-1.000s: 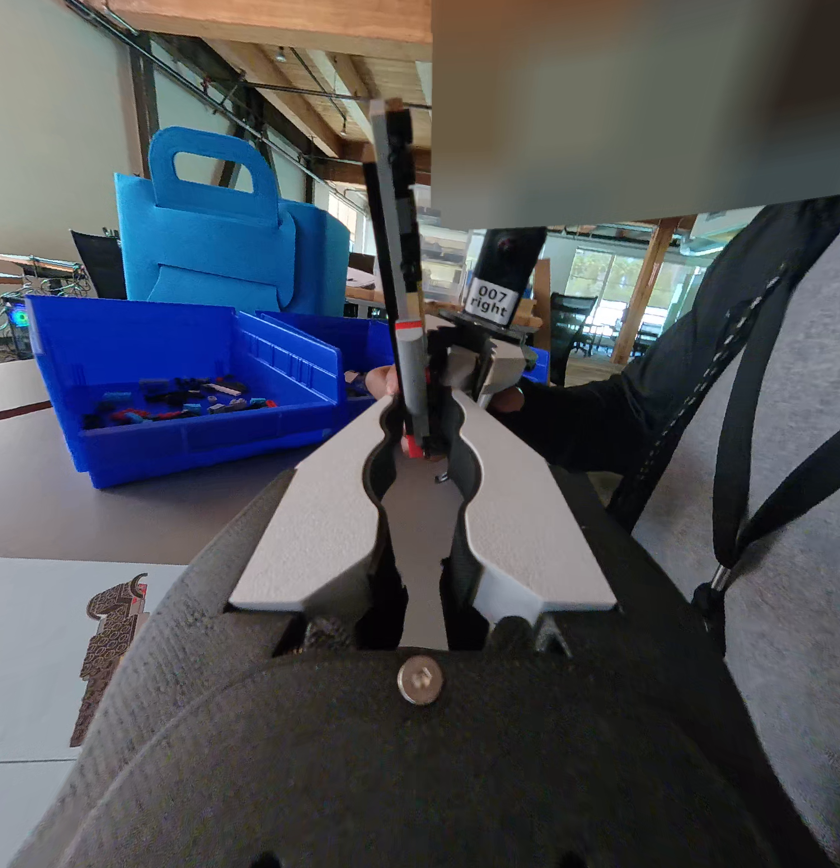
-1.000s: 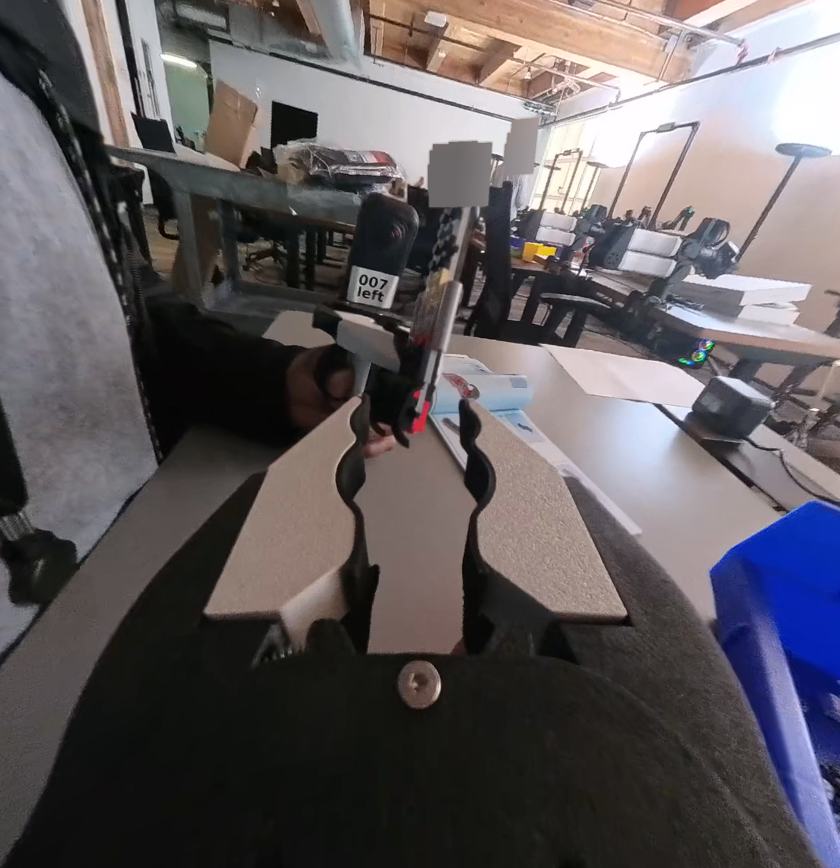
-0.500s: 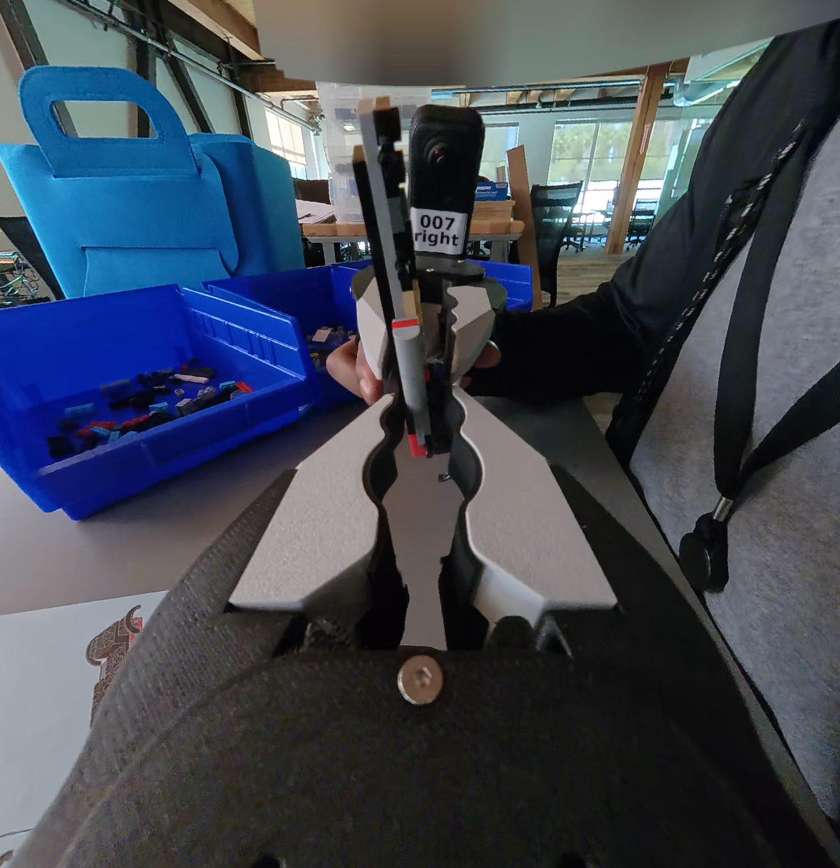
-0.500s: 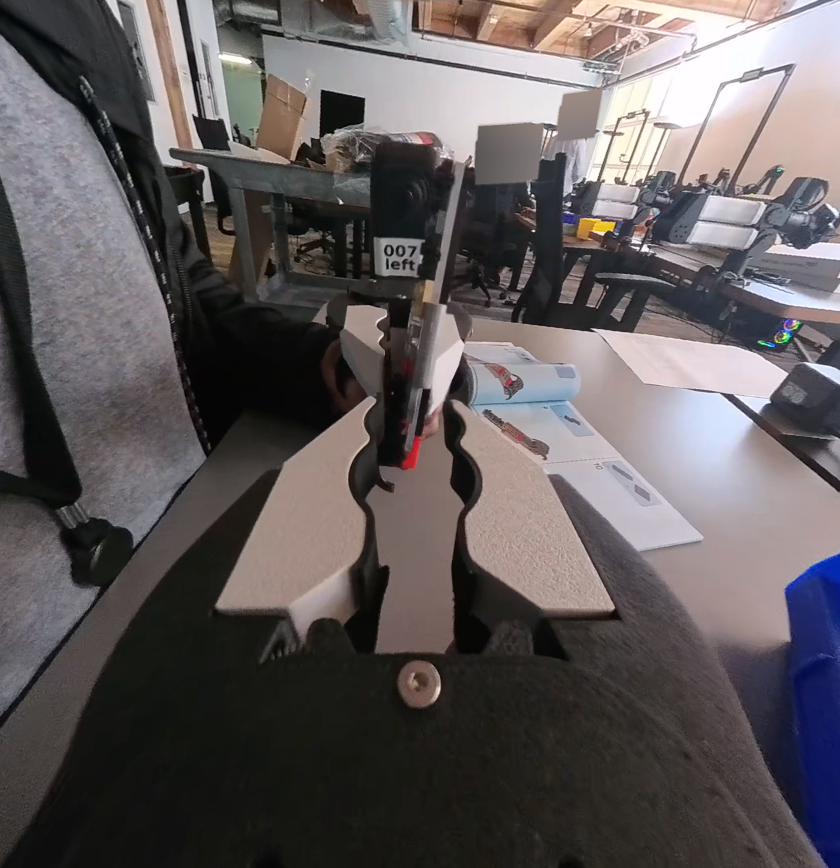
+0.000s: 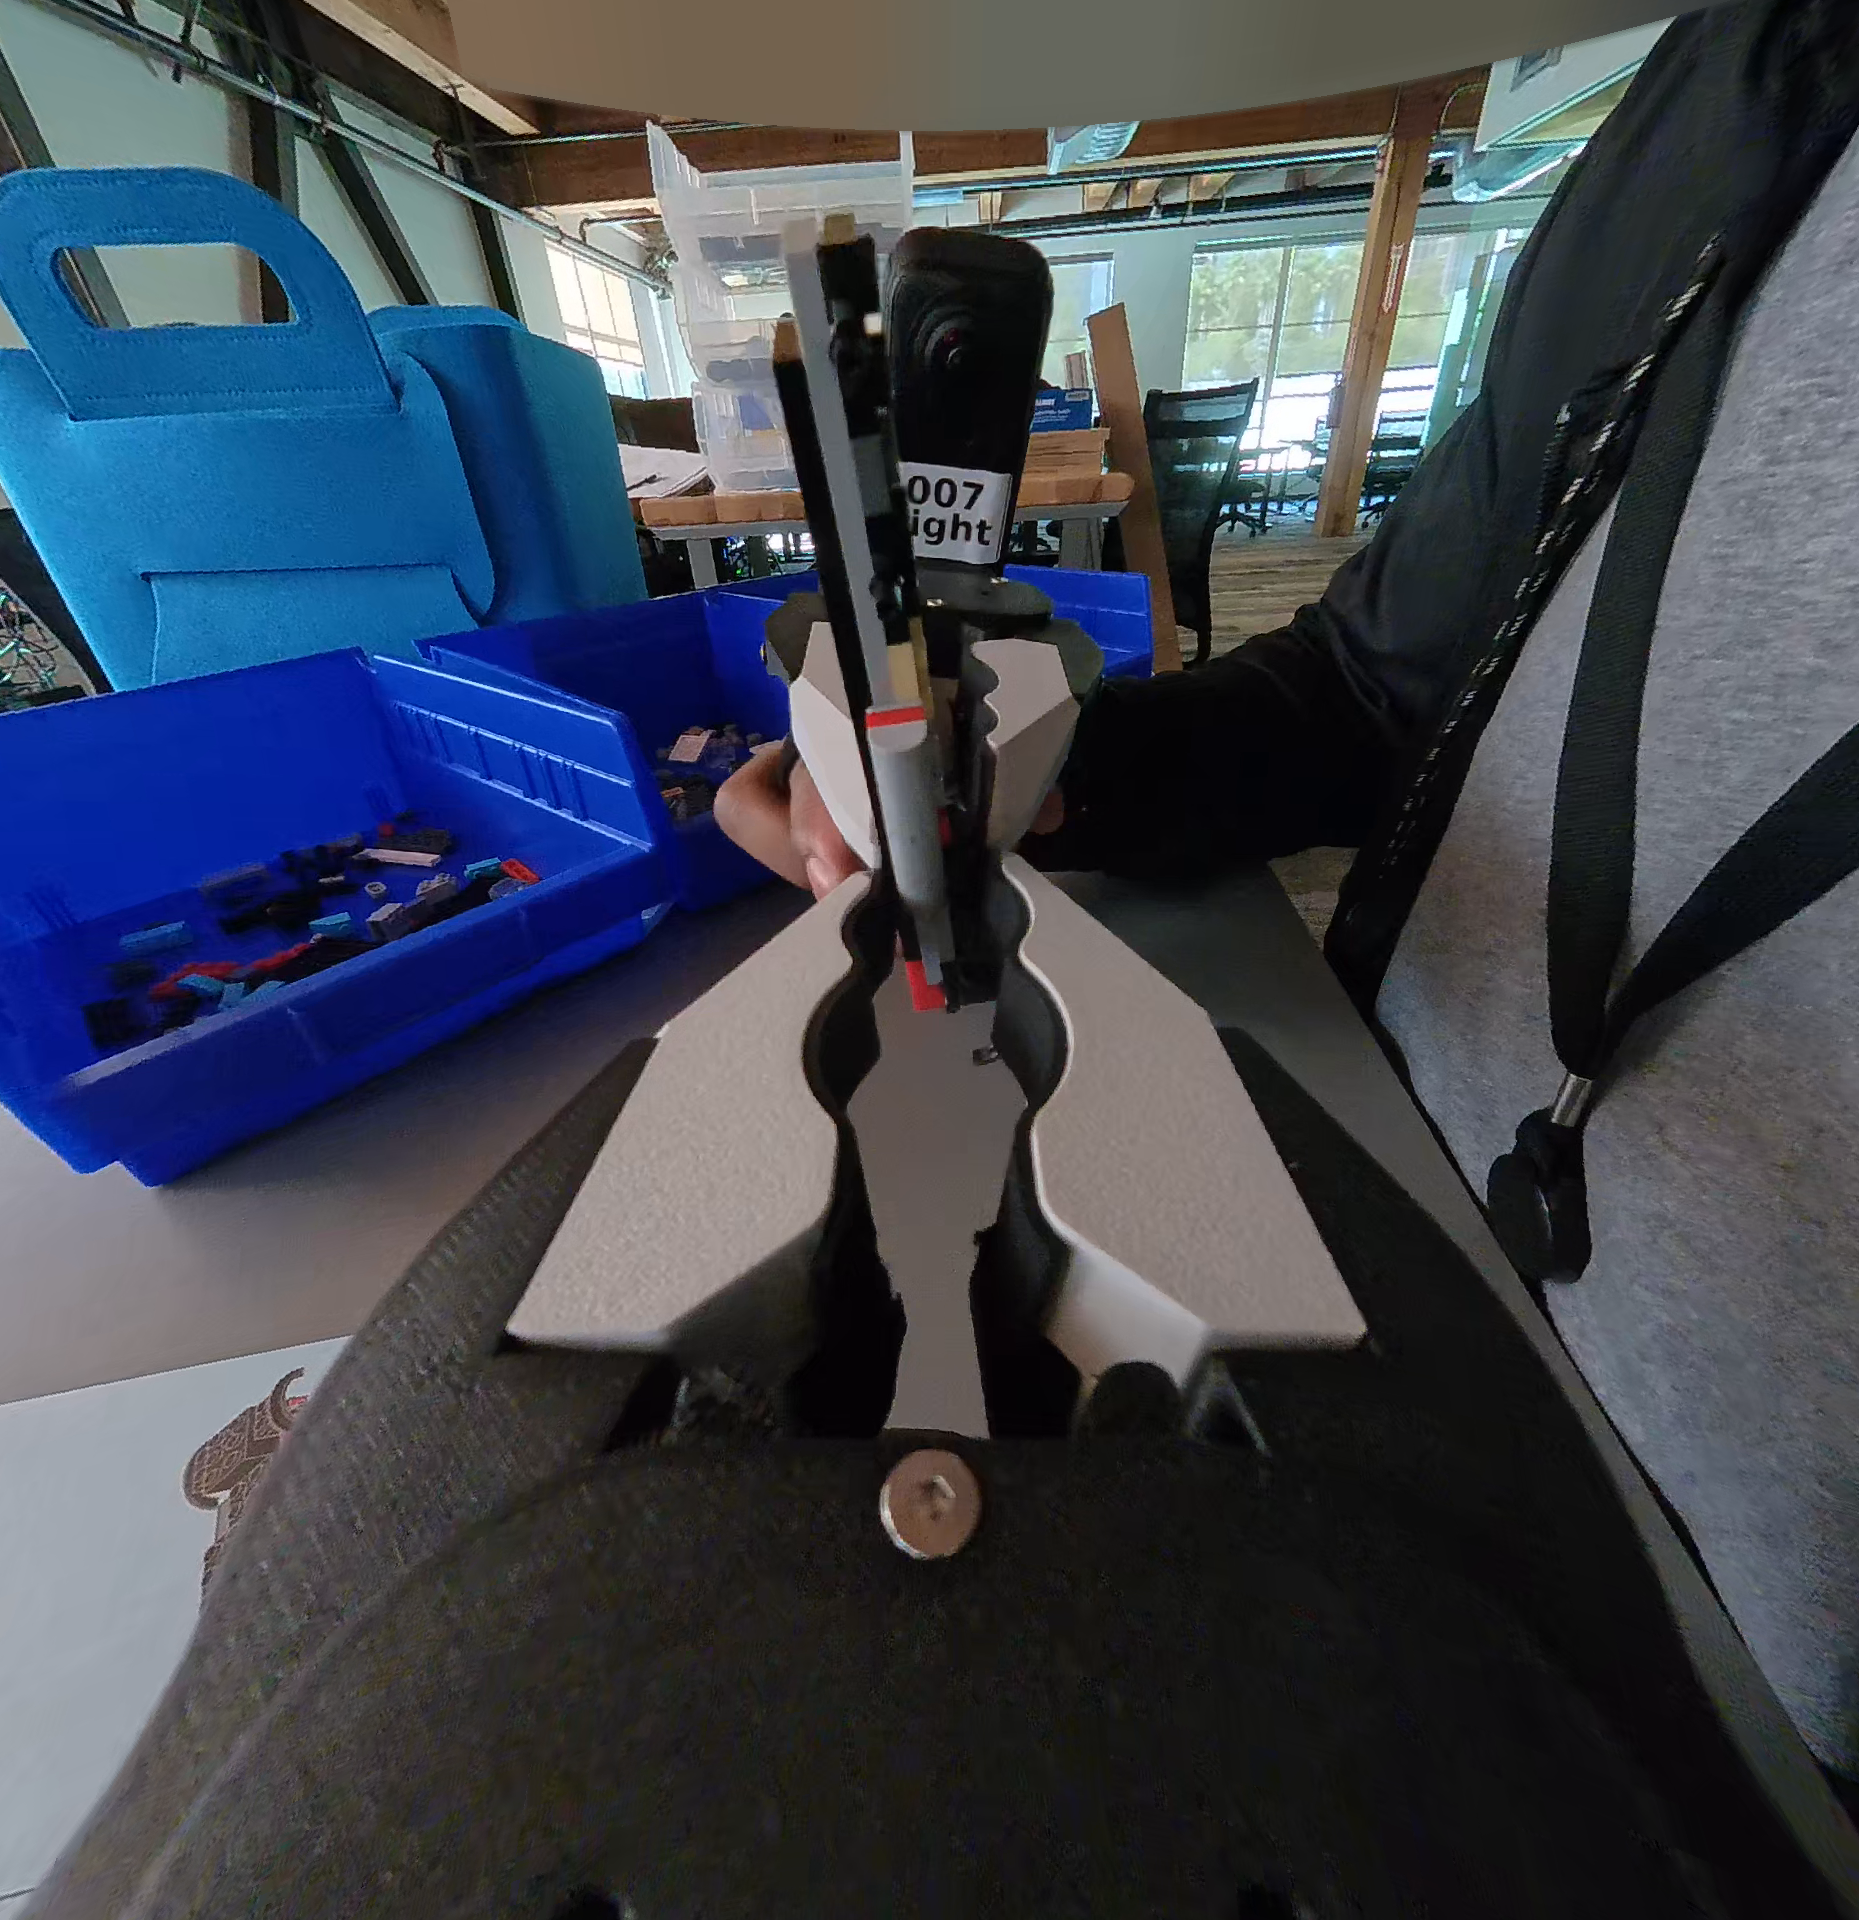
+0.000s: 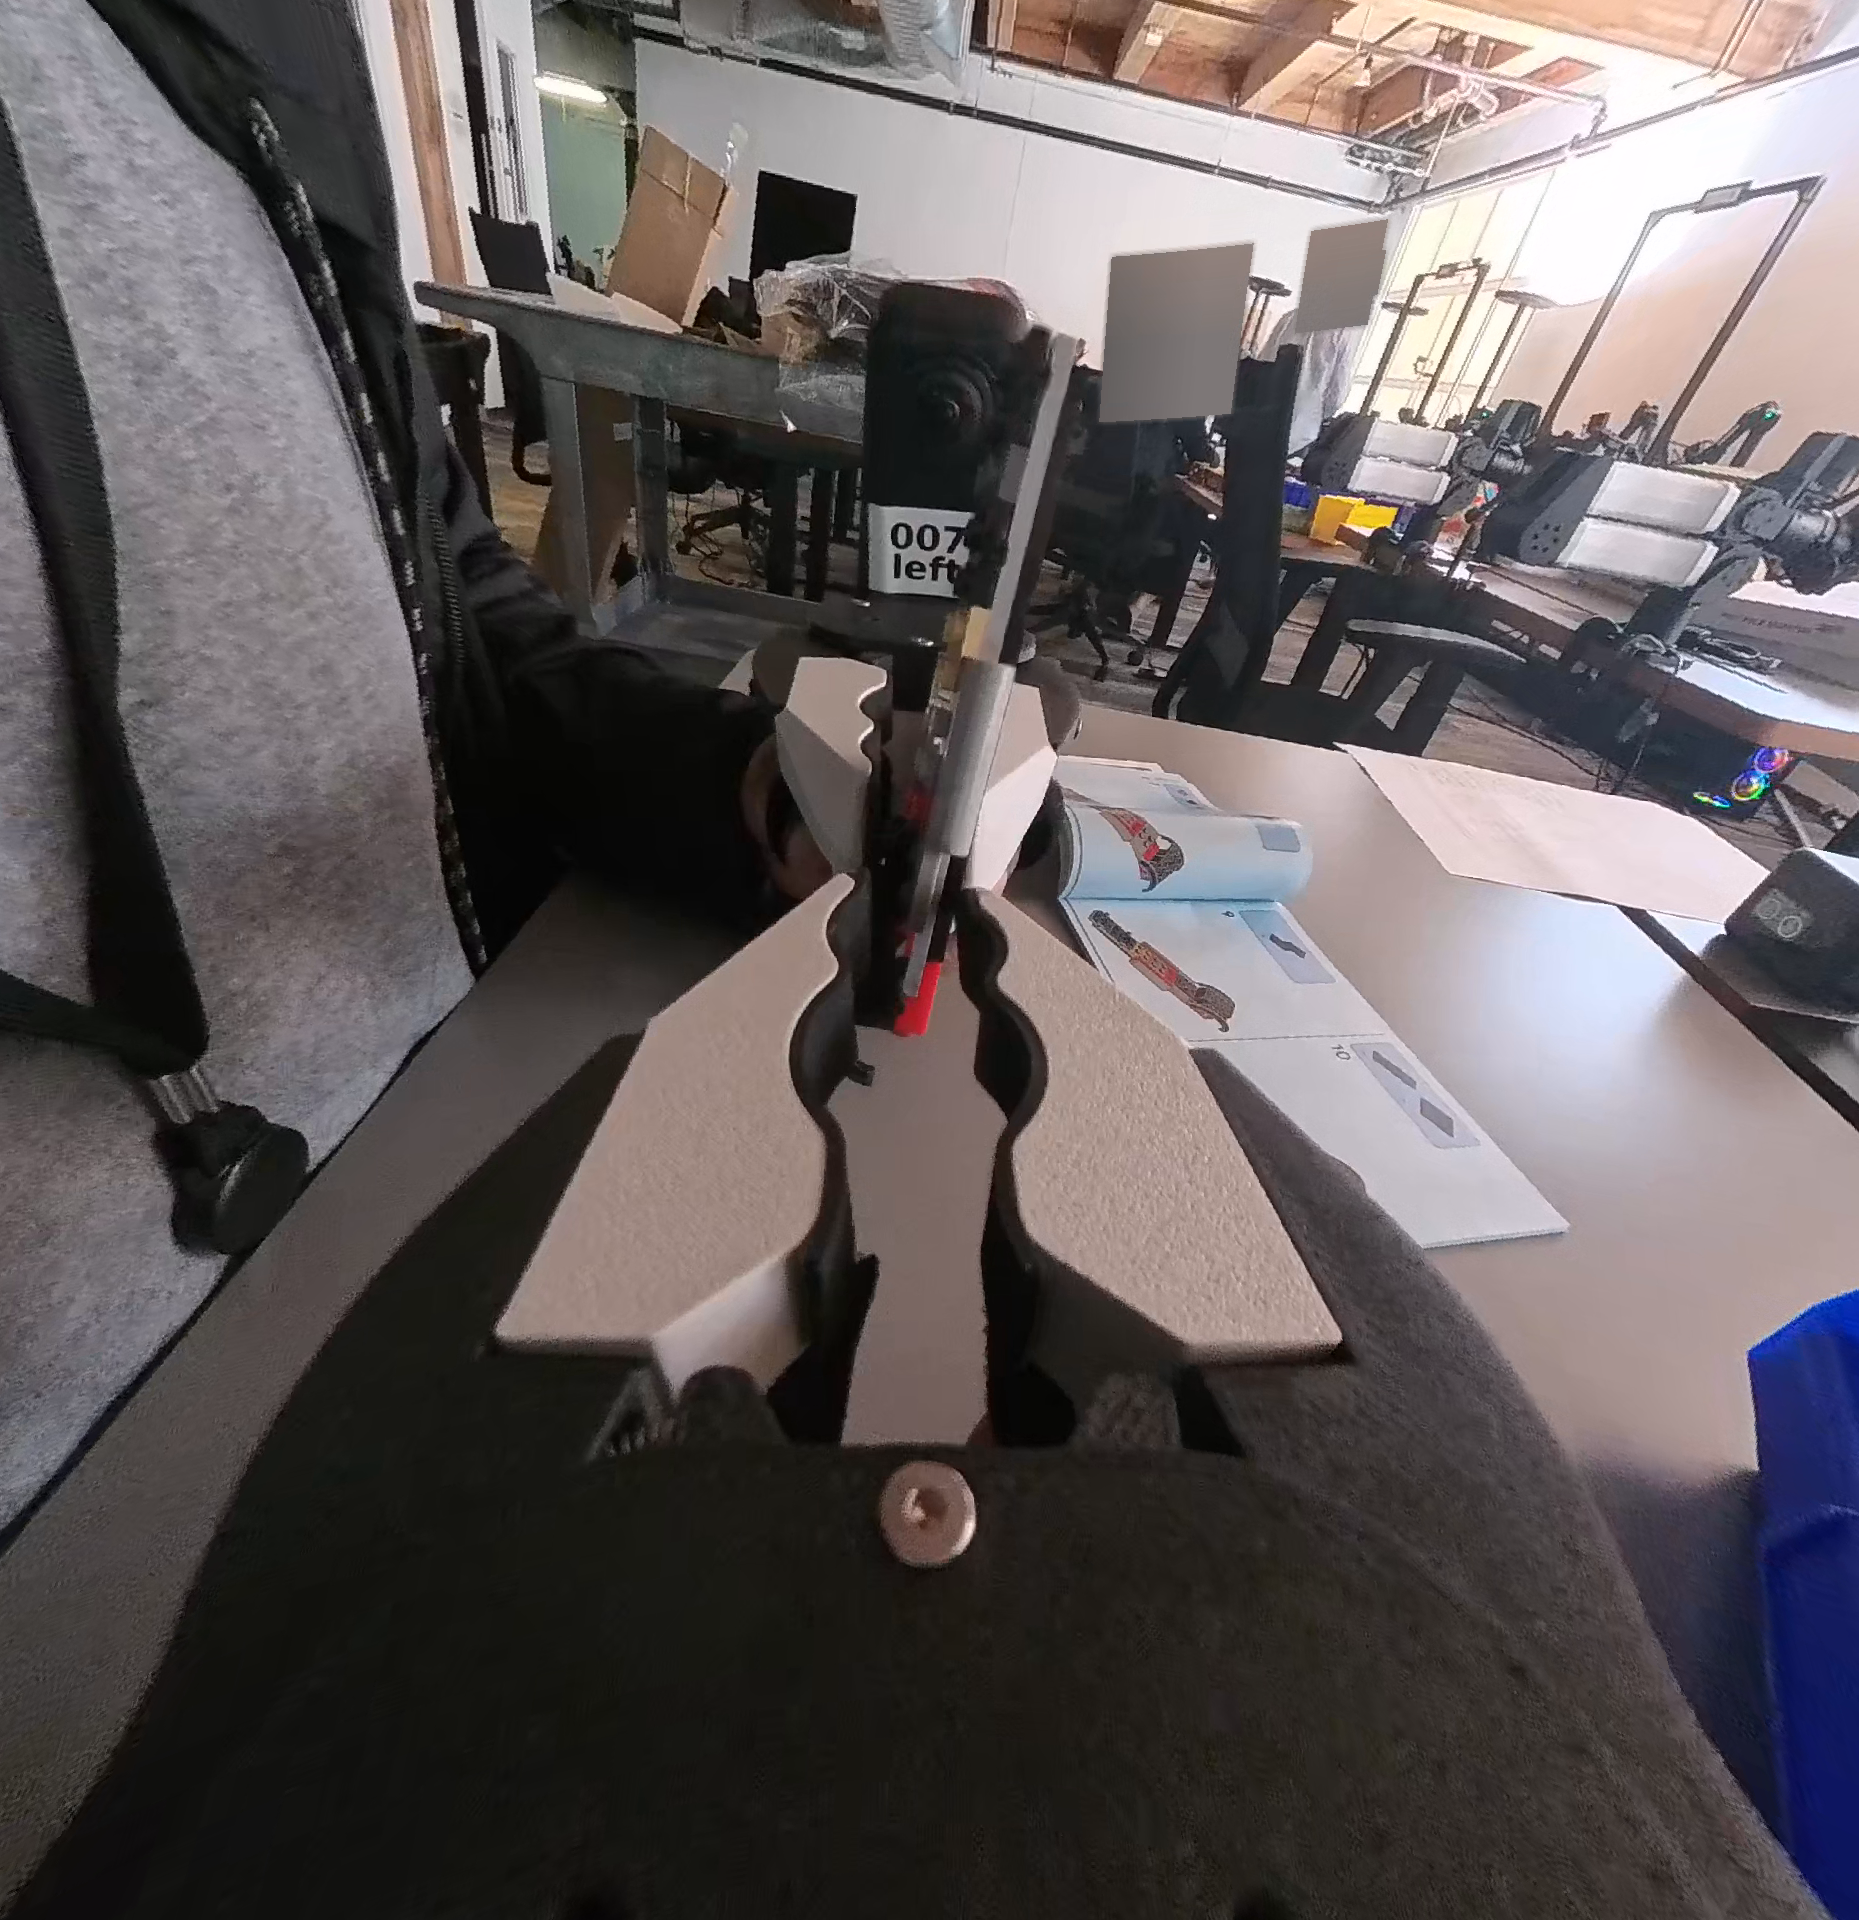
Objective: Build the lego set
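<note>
A long, thin lego assembly [image 5: 907, 800], grey and black with red bits, stands upright between my two grippers, which face each other. My left gripper [image 5: 940, 894] is shut on its lower end. My right gripper [image 6: 909, 902] has its jaws drawn in on the same lower end from the opposite side, and both fingers touch the assembly [image 6: 975, 758]. A small red piece [image 6: 920, 1013] sticks out at the bottom. The right gripper also shows beyond the assembly in the left wrist view [image 5: 930, 748], held by a hand.
A blue bin [image 5: 281, 1049] with several loose bricks [image 5: 281, 925] stands at the left, a second bin [image 5: 613, 675] and a blue felt bag [image 5: 229, 468] behind it. An open instruction booklet [image 6: 1268, 1039] lies on the table. The person's grey torso [image 5: 1683, 831] is close. Less than 4 cm separates the two grippers' tips.
The right gripper has moved in onto the assembly's lower end and narrowed its jaws around it. The left gripper still holds the assembly upright.
</note>
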